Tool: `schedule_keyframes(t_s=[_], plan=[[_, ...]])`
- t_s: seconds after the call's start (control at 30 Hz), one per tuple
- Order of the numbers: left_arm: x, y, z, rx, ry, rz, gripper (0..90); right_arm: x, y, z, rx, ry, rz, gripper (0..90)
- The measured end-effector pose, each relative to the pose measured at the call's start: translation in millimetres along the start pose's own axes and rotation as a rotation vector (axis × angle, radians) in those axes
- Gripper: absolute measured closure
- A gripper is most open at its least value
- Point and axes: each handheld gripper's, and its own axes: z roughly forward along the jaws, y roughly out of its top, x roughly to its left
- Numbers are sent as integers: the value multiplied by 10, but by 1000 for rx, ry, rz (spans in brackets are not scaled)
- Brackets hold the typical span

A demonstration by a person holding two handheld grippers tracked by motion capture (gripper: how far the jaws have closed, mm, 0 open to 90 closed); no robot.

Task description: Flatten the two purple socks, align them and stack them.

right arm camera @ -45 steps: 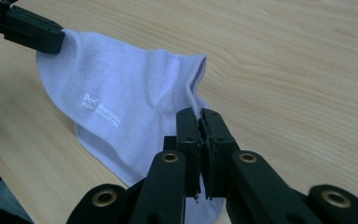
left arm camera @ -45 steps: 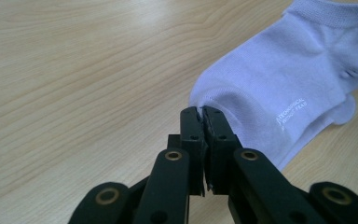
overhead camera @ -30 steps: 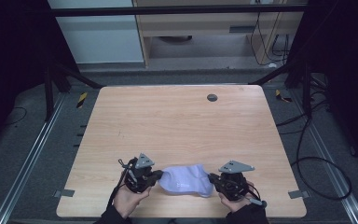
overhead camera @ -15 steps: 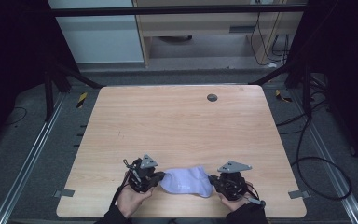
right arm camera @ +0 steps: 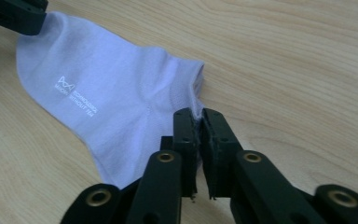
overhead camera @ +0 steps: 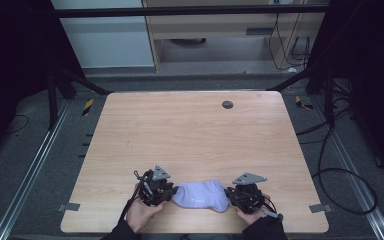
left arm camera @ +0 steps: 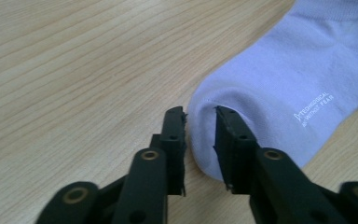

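1. Sock first: a pale lavender cotton ankle sock (overhead camera: 201, 195) with small white printed lettering lies flat on the light wooden table (overhead camera: 190, 135), right at the near edge, stretched between the two sets of fingers.

2. Left gripper (left arm camera: 199, 126): in the left gripper view its black fingers (left arm camera: 173, 140) sit on either side of the sock's rounded toe end. There's still a visible gap between them with fabric bulging into it, so I'd call them parted and straddling the toe, not clamped yet.

3. Right gripper (right arm camera: 199, 122): the right gripper view has its black fingers (right arm camera: 214, 140) pressed nearly together on the ribbed cuff edge, with a thin bit of fabric pinched between the tips. That one's clenched on the sock's opening end.

4. High view matches: left gripper (overhead camera: 166, 190) at one end of the sock, right gripper (overhead camera: 232, 194) at the other, both touching it, hands low at the table's near edge.

5. My read on the step: this looks like the grab phase, one end secured and the other about to be.

6. Next move, as I see it: the left fingers need to squeeze down on the toe so both ends are held. Then lifting or folding should go evenly, otherwise the fabric slips out of the looser side or bunches up.
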Motion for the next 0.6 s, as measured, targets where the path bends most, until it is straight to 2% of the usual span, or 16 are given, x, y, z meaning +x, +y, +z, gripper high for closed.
schedule_keyframes(t_s=[0.1, 0.17, 0.33, 0.43, 0.5, 0.53, 0.6], plan=[[11, 23, -90, -34, 9, -2, 661, -11, 0, -25, -24, -19, -5, 744], [-3, 55, -139, -70, 7, -8, 653, -20, 9, -44, -46, -21, -8, 727], [-125, 139, -126, -111, -5, 25, 692, -3, 64, -40, -115, 19, -21, 755], [-207, 164, -4, -91, -9, 50, 732, 40, 113, 43, -124, 78, -27, 814], [-273, 155, 123, -52, -21, 63, 748, 70, 128, 109, -105, 100, -36, 842], [-273, 155, 123, -52, -21, 63, 762, 70, 128, 109, -105, 100, -36, 842], [-301, 122, 179, -36, -27, 73, 765, 100, 109, 219, -53, 102, -64, 872]])
